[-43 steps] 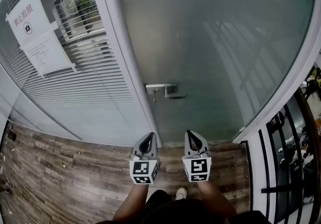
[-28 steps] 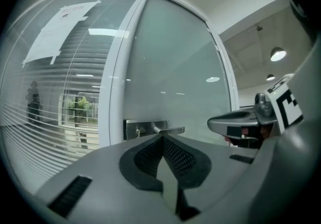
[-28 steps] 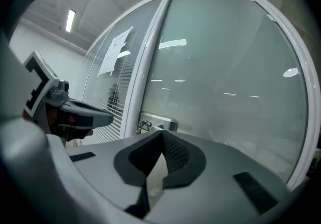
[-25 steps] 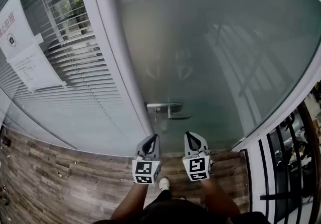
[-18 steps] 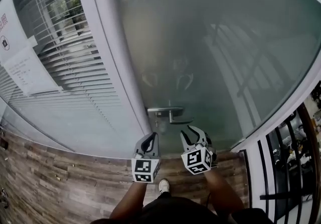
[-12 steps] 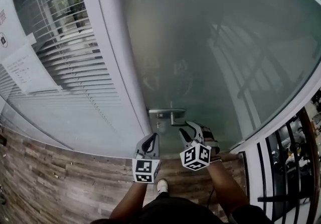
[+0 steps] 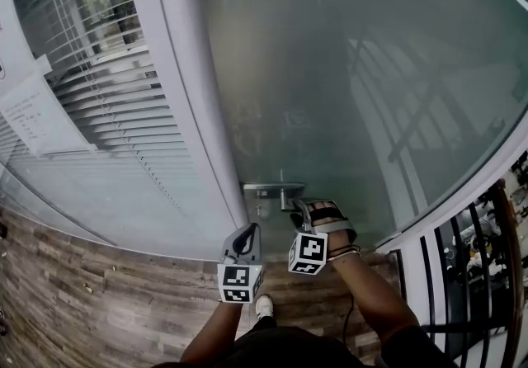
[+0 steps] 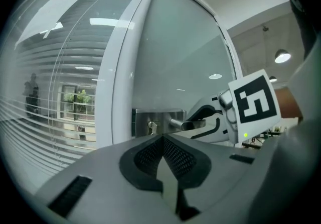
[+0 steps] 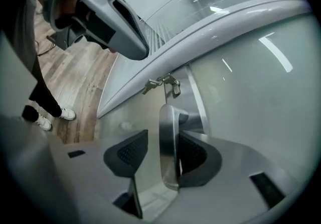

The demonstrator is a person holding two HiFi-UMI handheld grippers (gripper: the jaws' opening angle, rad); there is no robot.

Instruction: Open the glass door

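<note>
1. Glass door (image 7: pixel 355 86): frosted, filling the upper right of the head view, set just right of a white frame post (image 7: pixel 186 86).
2. Glazed panel with blinds (image 7: pixel 99 102): fitted left of the post; a paper notice (image 7: pixel 37 119) is fixed to it.
3. Floor (image 7: pixel 107 309): wood-patterned planks, seen below the panel.
4. Left hand-held gripper (image 7: pixel 244 233): held low before the post, apart from the door; its jaws are pressed together, with nothing between them.
5. Right hand-held gripper (image 7: pixel 312 211): brought up to the door's left edge and rolled onto its side; its jaws are opening, and the handle is seen between them, close against one pad and apart from the other.
6. Handle (image 9: pixel 168 147): a metal lever, mounted on a steel plate (image 8: pixel 150 125).
7. Key (image 9: pixel 159 84): seen at the lock, beside the lever.
</note>
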